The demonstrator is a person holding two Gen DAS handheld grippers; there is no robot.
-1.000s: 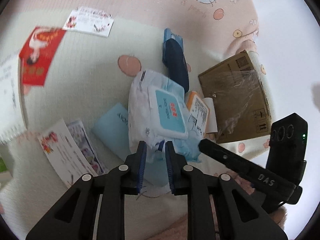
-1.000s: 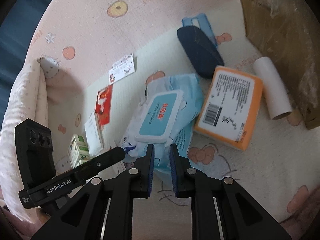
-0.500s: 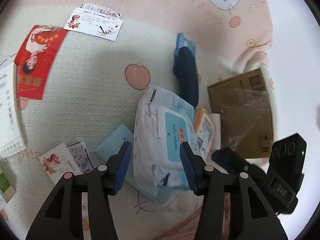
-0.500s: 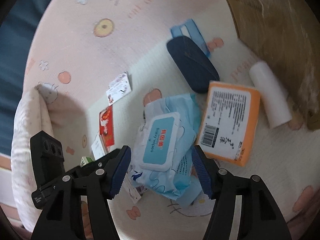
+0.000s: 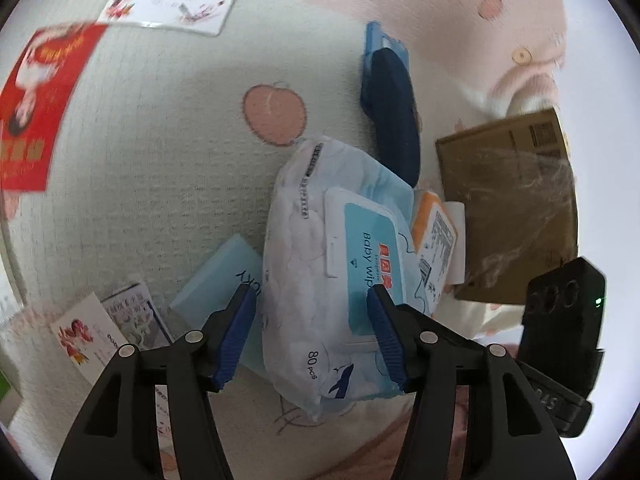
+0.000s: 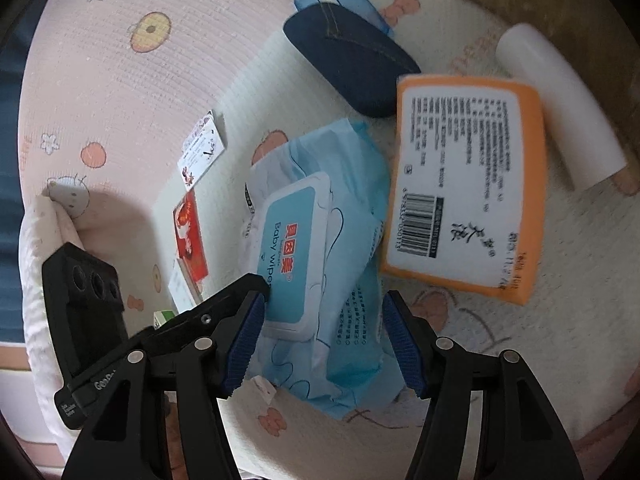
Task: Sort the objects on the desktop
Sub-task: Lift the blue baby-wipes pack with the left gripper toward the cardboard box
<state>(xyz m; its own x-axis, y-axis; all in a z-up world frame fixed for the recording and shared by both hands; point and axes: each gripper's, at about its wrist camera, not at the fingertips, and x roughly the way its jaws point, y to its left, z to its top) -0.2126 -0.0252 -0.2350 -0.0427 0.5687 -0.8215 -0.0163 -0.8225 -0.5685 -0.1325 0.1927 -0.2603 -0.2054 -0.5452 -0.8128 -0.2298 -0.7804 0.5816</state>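
A pale blue baby wipes pack (image 5: 320, 280) with a white and teal lid lies on the cartoon-print blanket (image 5: 160, 160). In the left wrist view my left gripper (image 5: 312, 340) straddles the pack's near end, and its jaws are opening with the pack between them. The right wrist view shows my right gripper (image 6: 324, 344) open, its blue pads either side of the same pack (image 6: 316, 248). Neither pair of pads visibly presses on it. A light blue box (image 5: 216, 284) lies partly under the pack.
An orange tissue pack (image 6: 464, 200) lies right of the wipes, and a white tube (image 6: 560, 112) beyond it. Behind are a dark denim case (image 6: 352, 64) and a cardboard box (image 5: 508, 208). A red card (image 5: 36, 108), a white card (image 5: 168, 0) and leaflets (image 5: 104, 328) lie left.
Both grippers went from nearly shut to wide apart. Both came down closer to the wipes pack, which now sits between each pair of jaws.
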